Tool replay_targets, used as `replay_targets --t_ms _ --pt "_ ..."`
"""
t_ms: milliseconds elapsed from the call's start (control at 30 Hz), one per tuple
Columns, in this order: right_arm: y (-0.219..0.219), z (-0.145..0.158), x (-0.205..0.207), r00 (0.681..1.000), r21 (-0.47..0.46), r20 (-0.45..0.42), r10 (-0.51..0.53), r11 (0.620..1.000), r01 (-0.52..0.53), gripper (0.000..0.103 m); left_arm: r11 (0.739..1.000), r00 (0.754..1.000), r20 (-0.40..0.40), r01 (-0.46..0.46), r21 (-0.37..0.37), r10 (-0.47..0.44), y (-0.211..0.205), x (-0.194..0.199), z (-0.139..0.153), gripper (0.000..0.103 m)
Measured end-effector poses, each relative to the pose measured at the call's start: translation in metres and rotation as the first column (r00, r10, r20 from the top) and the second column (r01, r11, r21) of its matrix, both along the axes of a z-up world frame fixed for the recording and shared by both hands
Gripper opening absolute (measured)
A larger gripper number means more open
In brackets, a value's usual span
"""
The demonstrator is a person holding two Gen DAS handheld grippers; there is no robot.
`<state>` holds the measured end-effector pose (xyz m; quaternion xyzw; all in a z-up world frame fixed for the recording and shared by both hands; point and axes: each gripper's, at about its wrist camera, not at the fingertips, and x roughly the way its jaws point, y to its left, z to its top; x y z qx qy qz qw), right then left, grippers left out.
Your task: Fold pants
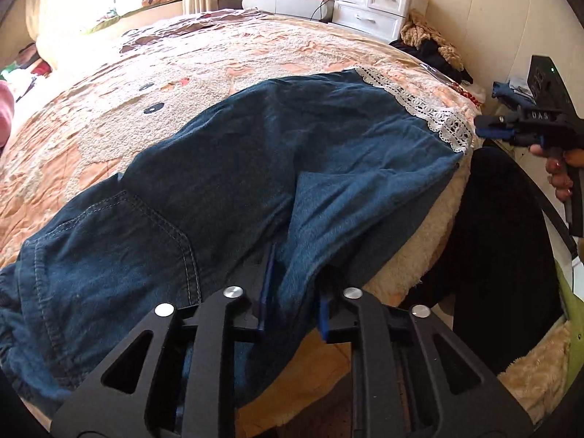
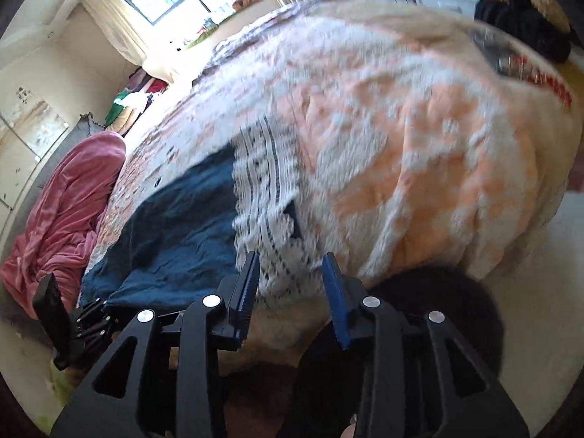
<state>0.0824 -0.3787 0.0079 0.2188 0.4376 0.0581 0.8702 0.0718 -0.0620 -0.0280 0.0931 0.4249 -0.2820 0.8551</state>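
- Across the near edge of the bed (image 1: pixel 255 47), dark blue pants (image 1: pixel 255 153) lie spread.
- My left gripper (image 1: pixel 292 292) stands slightly open, denim fold between its fingers.
- My right gripper (image 2: pixel 292 284) hangs open over the lace hem (image 2: pixel 266 197), far right.

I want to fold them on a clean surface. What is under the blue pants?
The blue pants lie on a peach and white bedspread, with fluffy cream bedding below at the bed's edge. Whatever is directly beneath the fabric is covered.
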Motion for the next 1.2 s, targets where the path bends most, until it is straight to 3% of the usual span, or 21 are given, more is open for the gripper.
replay_targets --t_ms 67,233,267,300,333,400,567,733,833,867,900,933,1000,1100,1200 --pt "0.001 0.005 0.007 1.0 -0.019 0.008 0.018 1.0 -0.018 0.037 1.0 1.0 0.012 0.006 -0.011 -0.006 0.001 -0.004 0.002 0.025" --pt "0.012 -0.004 0.026 0.997 -0.049 -0.038 0.068 0.996 -0.07 0.038 1.0 0.999 0.029 -0.023 -0.012 0.024 0.003 -0.007 0.002 0.025" --pt "0.013 -0.01 0.031 0.995 -0.071 -0.068 0.073 0.994 -0.077 0.03 1.0 0.999 0.022 -0.029 -0.01 0.029 0.004 -0.006 0.001 0.025" --pt "0.014 -0.016 0.034 0.992 -0.076 -0.089 0.087 0.993 -0.094 0.013 0.999 0.999 0.013 -0.034 -0.004 0.034 0.004 -0.004 -0.001 0.015" --pt "0.015 -0.021 0.034 0.991 -0.074 -0.096 0.098 0.992 -0.105 0.013 0.999 0.999 0.01 -0.037 0.007 0.037 0.003 -0.004 -0.003 0.003" --pt "0.011 -0.021 0.029 0.991 -0.06 -0.087 0.104 0.992 -0.11 0.012 0.999 0.999 0.008 -0.035 0.022 0.035 0.002 -0.002 -0.003 0.001" --pt "0.005 -0.016 0.018 0.988 -0.07 -0.091 0.122 0.989 -0.129 0.012 0.989 0.996 0.085 -0.023 0.148 0.01 0.004 -0.011 0.008 0.001" --pt "0.012 -0.035 0.021 0.982 -0.106 -0.14 0.128 0.984 -0.143 0.017 0.963 0.997 0.066 0.009 0.269 -0.028 -0.009 -0.012 -0.014 0.001" --pt "0.011 -0.028 0.019 0.982 -0.125 -0.137 0.13 0.981 -0.147 0.029 0.976 0.999 0.044 0.012 0.219 -0.022 -0.001 -0.009 -0.011 0.002" --pt "0.009 -0.023 0.016 0.983 -0.133 -0.133 0.125 0.981 -0.143 0.038 0.982 0.999 0.032 0.01 0.189 -0.017 0.003 -0.008 -0.008 0.005" --pt "0.007 -0.016 0.014 0.986 -0.141 -0.118 0.117 0.981 -0.134 0.042 0.987 1.0 0.023 0.008 0.163 -0.012 0.007 -0.009 -0.005 0.014" --pt "0.006 -0.008 0.012 0.99 -0.153 -0.089 0.112 0.98 -0.125 0.042 0.991 1.0 0.015 -0.001 0.133 -0.001 0.012 -0.009 0.001 0.031" --pt "0.008 0.012 0.012 0.992 -0.193 -0.02 0.124 0.973 -0.126 0.043 0.999 1.0 0.021 0.006 0.04 -0.006 0.023 -0.015 0.017 0.043" --pt "0.029 0.034 0.027 0.978 -0.222 0.042 0.206 0.956 -0.192 0.047 0.998 0.999 0.039 -0.019 -0.06 0.021 0.04 -0.014 0.04 0.043" --pt "0.068 0.043 0.057 0.946 -0.245 0.059 0.319 0.923 -0.296 0.049 0.992 0.995 0.048 -0.083 -0.093 0.088 0.048 0.002 0.05 0.043"
